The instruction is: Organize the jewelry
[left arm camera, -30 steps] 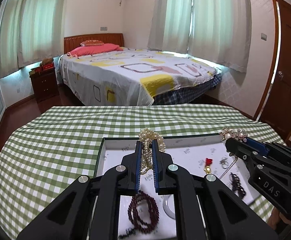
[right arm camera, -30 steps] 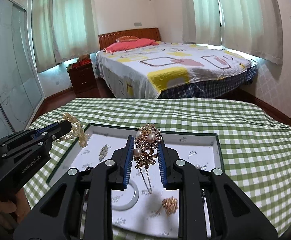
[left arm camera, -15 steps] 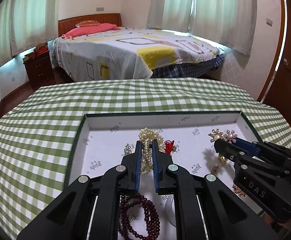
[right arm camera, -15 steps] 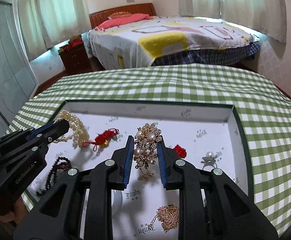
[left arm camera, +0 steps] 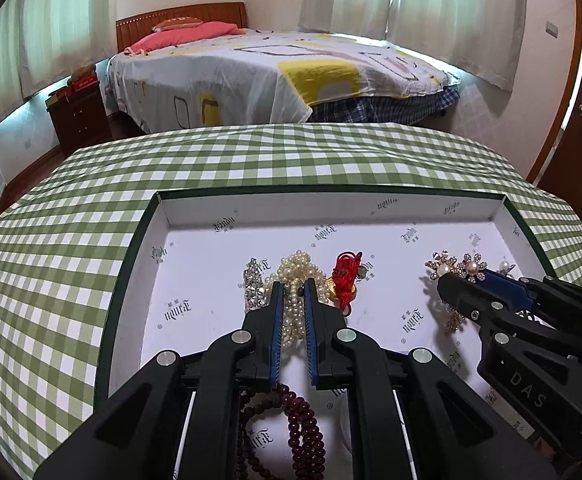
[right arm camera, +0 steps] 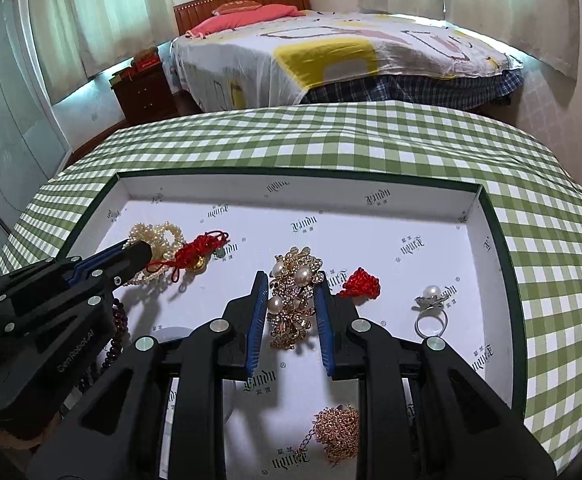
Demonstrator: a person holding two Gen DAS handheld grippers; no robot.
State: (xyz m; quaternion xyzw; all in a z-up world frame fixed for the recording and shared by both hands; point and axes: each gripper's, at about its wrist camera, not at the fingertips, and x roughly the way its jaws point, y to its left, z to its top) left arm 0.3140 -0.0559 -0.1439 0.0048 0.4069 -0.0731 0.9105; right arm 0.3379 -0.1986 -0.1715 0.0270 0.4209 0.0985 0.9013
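Observation:
A white-lined tray (left arm camera: 371, 204) (right arm camera: 291, 184) with a dark green rim lies on the checked table. My left gripper (left arm camera: 291, 286) is shut on a pearl necklace (left arm camera: 297, 270), low over the tray floor; the necklace also shows in the right wrist view (right arm camera: 159, 236). My right gripper (right arm camera: 291, 280) has its jaws a little apart around a gold and pearl brooch (right arm camera: 295, 288), which rests on the tray floor. The right gripper also shows in the left wrist view (left arm camera: 451, 280), with the brooch (left arm camera: 457, 266) at its tip.
In the tray lie a red knotted charm (left arm camera: 345, 276) (right arm camera: 199, 246), a crystal clip (left arm camera: 253, 280), dark red beads (left arm camera: 303, 432), a red flower (right arm camera: 361, 282), a pearl ring (right arm camera: 431, 308) and a gold chain (right arm camera: 337, 432). The green checked tablecloth (left arm camera: 71, 240) surrounds the tray; a bed stands beyond.
Both grippers have come down into the tray with their pieces. The right jaws have widened around the brooch, which now rests on the floor. The left stays shut on the pearls.

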